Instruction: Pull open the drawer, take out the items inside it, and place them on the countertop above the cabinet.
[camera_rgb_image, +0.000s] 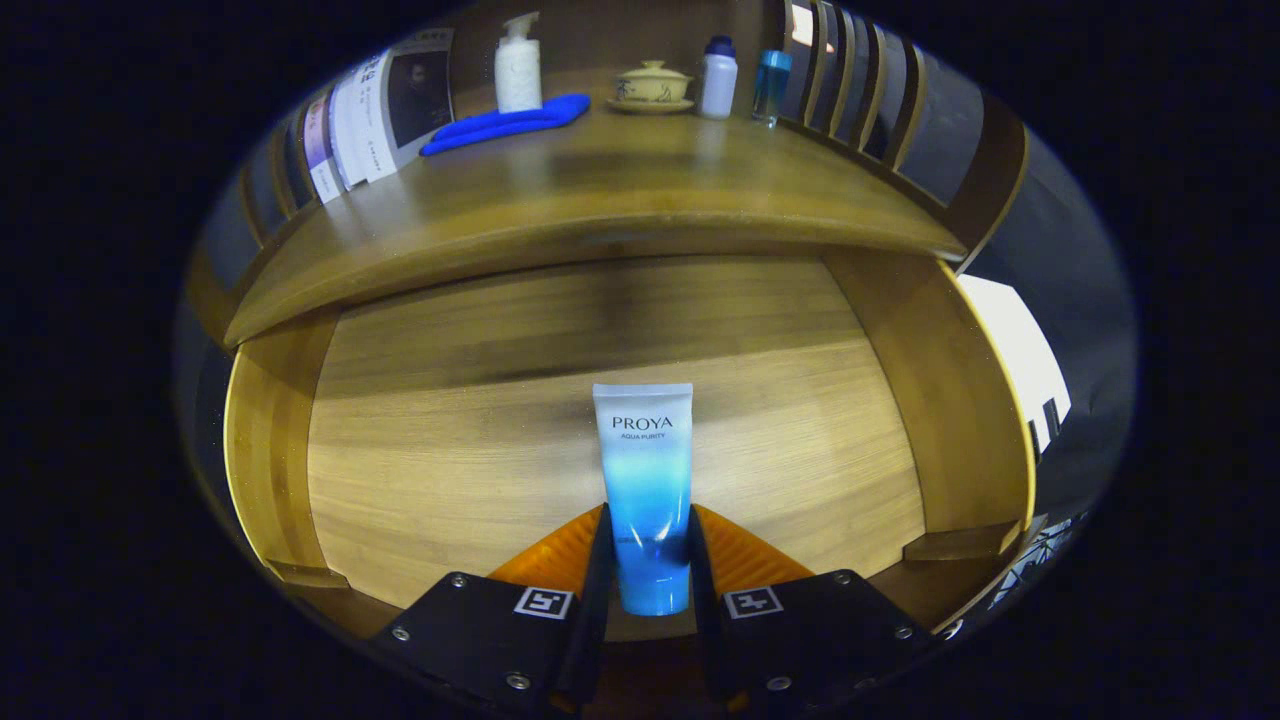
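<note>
Here the gripper (648, 560) has both fingers clamped on a blue tube (645, 480) above the open drawer (420, 440), below the desk (600, 200).

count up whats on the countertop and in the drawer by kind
Tubes: 1, the blue cosmetic tube in the drawer, clamped by the gripper
Bottles: 3, pump bottle, white bottle, clear blue bottle
Cloths: 1, blue cloth
Lidded cups: 1, lidded teacup
Total: 6
</note>
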